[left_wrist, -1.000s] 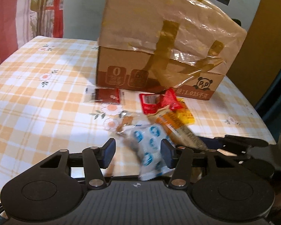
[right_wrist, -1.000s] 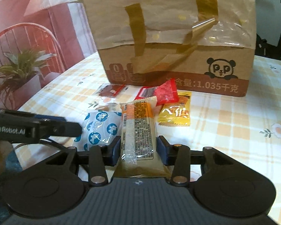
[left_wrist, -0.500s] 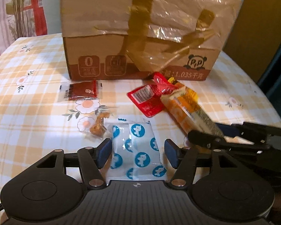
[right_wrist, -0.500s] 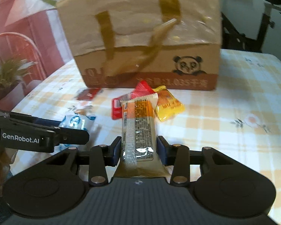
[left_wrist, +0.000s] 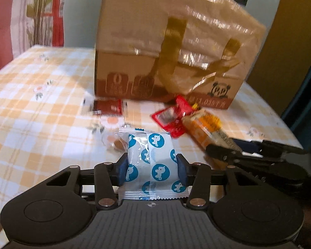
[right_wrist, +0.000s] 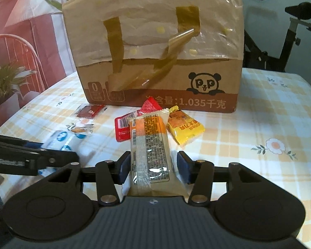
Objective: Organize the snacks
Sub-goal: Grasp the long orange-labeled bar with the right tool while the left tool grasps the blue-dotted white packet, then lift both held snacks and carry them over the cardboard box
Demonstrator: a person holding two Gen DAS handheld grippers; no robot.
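A white packet with blue prints (left_wrist: 153, 155) lies between the pads of my left gripper (left_wrist: 152, 168). Its jaws are closing and both pads touch the packet's sides. In the right wrist view a long orange and clear snack bar (right_wrist: 150, 145) lies lengthwise between the pads of my right gripper (right_wrist: 153, 166). Those jaws are opening, and a small gap shows on each side of the bar. Behind it lie a red packet (right_wrist: 124, 128), a yellow packet (right_wrist: 185, 128), a dark red sachet (right_wrist: 90, 111) and a small clear-wrapped brown snack (right_wrist: 82, 128).
A tall taped cardboard box (right_wrist: 155, 62) with a panda logo stands just behind the snacks on the checked tablecloth (right_wrist: 269, 114). An exercise bike (right_wrist: 290, 31) is beyond the table at right. A potted plant (right_wrist: 4, 83) and a red chair (right_wrist: 14, 47) stand at left.
My left gripper moved over the white and blue packet and closed onto its sides. My right gripper's pads drew apart from the orange bar, which still lies between them.
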